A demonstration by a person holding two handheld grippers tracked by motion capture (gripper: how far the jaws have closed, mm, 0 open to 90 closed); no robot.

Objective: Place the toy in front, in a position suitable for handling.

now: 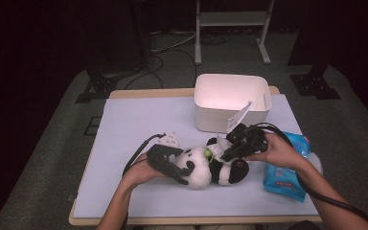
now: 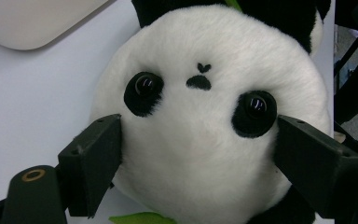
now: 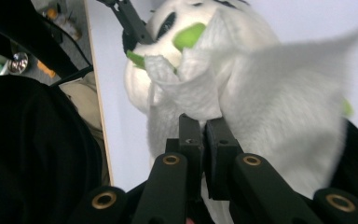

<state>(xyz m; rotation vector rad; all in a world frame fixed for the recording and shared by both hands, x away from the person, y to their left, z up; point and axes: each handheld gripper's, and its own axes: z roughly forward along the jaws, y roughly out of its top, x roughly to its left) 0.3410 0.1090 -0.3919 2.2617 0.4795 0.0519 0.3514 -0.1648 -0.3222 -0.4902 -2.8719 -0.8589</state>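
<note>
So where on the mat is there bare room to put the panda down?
Free: the mat's far-left stretch beside the bin, and the near strip below the panda. Crowded: the middle, with both tools on the panda, and the right edge by the blue pack.

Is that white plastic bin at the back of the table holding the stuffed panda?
No, the white plastic bin looks empty; the black-and-white plush panda lies on the table in front of it.
</note>
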